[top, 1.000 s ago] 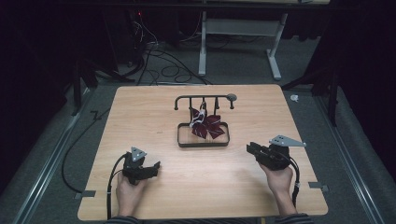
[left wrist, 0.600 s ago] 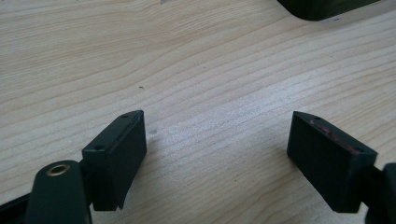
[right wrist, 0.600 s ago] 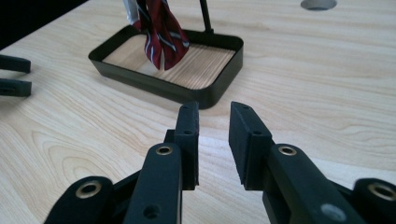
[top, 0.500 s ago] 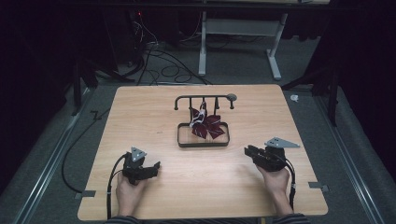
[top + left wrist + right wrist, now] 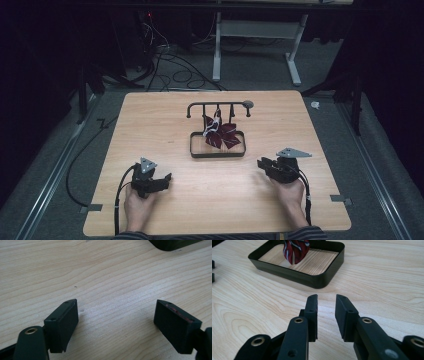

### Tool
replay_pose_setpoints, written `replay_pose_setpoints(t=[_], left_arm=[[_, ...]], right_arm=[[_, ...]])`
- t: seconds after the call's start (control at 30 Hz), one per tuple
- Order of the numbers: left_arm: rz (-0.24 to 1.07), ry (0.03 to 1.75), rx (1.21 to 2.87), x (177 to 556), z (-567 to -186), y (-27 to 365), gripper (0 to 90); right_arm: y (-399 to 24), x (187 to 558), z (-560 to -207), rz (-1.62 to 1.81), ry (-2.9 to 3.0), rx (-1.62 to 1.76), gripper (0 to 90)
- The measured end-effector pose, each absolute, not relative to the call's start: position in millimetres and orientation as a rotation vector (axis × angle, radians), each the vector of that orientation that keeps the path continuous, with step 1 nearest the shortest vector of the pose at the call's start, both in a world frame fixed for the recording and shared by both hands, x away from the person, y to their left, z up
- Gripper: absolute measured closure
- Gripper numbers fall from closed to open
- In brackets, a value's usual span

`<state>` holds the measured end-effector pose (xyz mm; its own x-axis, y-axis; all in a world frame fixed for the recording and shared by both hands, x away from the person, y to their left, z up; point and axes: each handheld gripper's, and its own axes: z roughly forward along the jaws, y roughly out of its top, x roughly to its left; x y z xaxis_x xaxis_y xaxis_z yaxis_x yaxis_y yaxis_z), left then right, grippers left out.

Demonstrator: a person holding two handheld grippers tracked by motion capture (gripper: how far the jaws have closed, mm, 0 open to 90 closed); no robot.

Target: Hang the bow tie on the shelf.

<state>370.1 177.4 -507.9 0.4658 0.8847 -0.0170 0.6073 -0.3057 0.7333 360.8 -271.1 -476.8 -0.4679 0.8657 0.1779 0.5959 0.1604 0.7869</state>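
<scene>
A dark red striped bow (image 5: 220,134) hangs from a black hook rack (image 5: 200,105), and its lower part dips into a black rimmed tray (image 5: 217,154) at the table's middle. In the right gripper view the bow (image 5: 295,248) and tray (image 5: 294,275) lie just ahead of my right gripper (image 5: 326,300). Its jaws stand a narrow gap apart, have just been opening slightly, and hold nothing. In the high view the right gripper (image 5: 260,164) is low over the table, right of the tray. My left gripper (image 5: 167,178) rests front left, jaws wide open (image 5: 116,315) over bare wood.
The wooden table (image 5: 150,125) has a dark floor all round it, with cables (image 5: 170,65) and a white desk frame (image 5: 252,35) behind. A corner of the tray (image 5: 172,243) shows at the top of the left gripper view.
My right gripper has sunk toward the table and drifted a little left. The left gripper and the bow have stayed put.
</scene>
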Motion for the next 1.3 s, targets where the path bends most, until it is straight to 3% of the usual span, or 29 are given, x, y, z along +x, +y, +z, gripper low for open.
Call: replay_pose_setpoints(t=[1.3], left_arm=[[0.518, 1.236, 2.029, 370, -508, 177, 20.2]], right_arm=[[-266, 375, -496, 1.055, 2.125, 1.417, 73.3]])
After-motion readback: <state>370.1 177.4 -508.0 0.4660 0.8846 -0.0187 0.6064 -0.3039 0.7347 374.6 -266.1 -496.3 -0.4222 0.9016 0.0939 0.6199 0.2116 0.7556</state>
